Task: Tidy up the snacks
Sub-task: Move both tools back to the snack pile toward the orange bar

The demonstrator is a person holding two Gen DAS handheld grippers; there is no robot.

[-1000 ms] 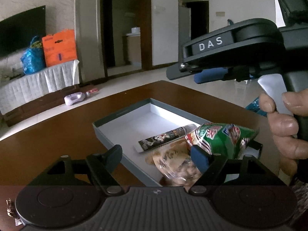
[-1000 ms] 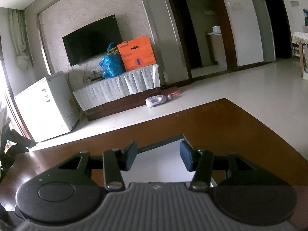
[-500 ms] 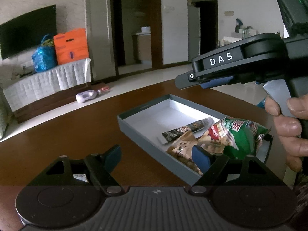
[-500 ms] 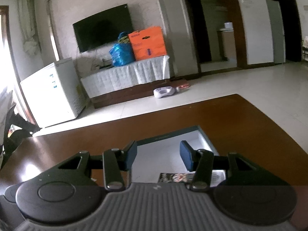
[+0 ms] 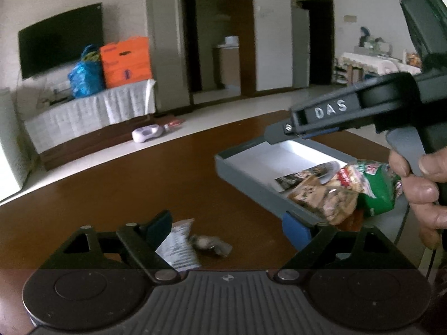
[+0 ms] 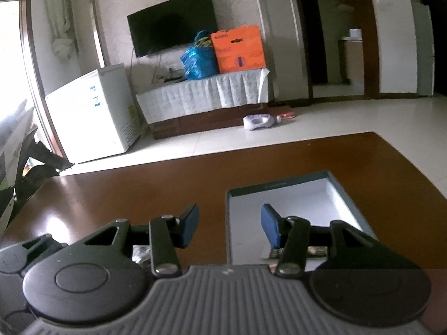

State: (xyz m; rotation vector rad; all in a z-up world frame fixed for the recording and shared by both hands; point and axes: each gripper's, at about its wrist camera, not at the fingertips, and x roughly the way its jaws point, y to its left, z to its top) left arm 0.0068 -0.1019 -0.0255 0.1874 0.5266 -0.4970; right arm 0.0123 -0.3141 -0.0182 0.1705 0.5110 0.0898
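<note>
A grey shallow box (image 5: 245, 177) with a white floor sits on the brown table (image 5: 139, 184). In it lie a green snack bag (image 5: 374, 187), a clear bag of brown snacks (image 5: 321, 195) and a dark flat packet (image 5: 304, 174). A loose white-and-clear snack packet (image 5: 184, 244) lies on the table between my left gripper's fingers. My left gripper (image 5: 226, 223) is open and empty above it. My right gripper (image 6: 229, 224) is open and empty over the box's left wall (image 6: 227, 223); in the left wrist view its body (image 5: 349, 109) hangs above the box.
The table's far edge (image 6: 251, 150) drops to a tiled floor. Beyond stand a white freezer (image 6: 92, 111), a covered low cabinet (image 6: 201, 95) with an orange box and blue bag, and a wall television (image 6: 173, 22). A crinkled packet (image 6: 141, 254) shows under my right gripper.
Both views have swung left. The box has shifted right in the left wrist view, and a loose packet on the table has come into sight between the left fingers.
</note>
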